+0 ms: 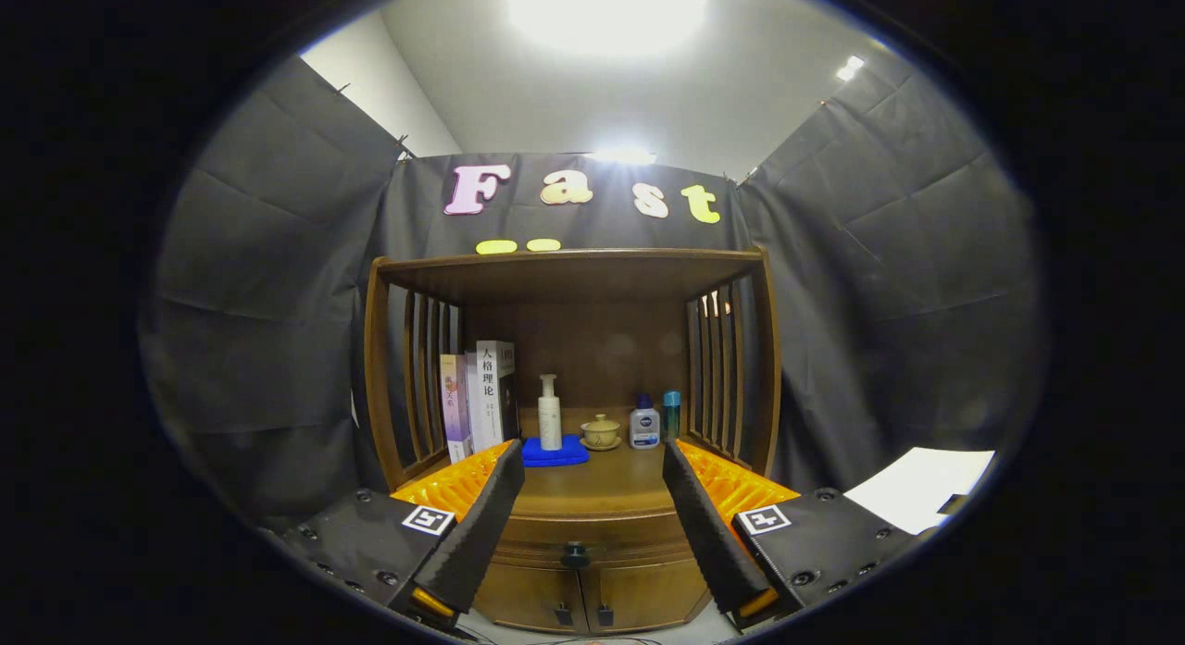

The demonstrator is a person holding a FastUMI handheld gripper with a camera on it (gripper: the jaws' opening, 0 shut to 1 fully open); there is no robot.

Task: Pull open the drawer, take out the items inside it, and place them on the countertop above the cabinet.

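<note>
Between the fingers: drawer knob (575, 555), a small dark round pull on the closed drawer front (592, 541), low and centred in the gap, touching neither finger.
Left finger (477, 525): stands just left of the knob, clear of the wood, nothing against its pad.
Gripper (592, 525): spread wide, jaws far apart, holding nothing.
Right finger (708, 534): mirrors the left one, just right of the knob, also free.
Drawer's long axis: runs side to side across the gap, so the pull would be straight back toward the camera, as I judge it.
Items inside: hidden, since the drawer is shut.
Pose: gripper held level and square to the cabinet (592, 589), aimed slightly above the knob; it looks to need a dip downward and forward before closing.
Countertop (597, 488): beyond the fingers and above the drawer, bare wood at the front.
Already on it, left to right: books (481, 395), blue cloth (554, 452), pump bottle (550, 412), lidded cup (601, 431), small white bottle (644, 426), teal bottle (671, 415).
Below the drawer: two cabinet doors (592, 594), shut.
</note>
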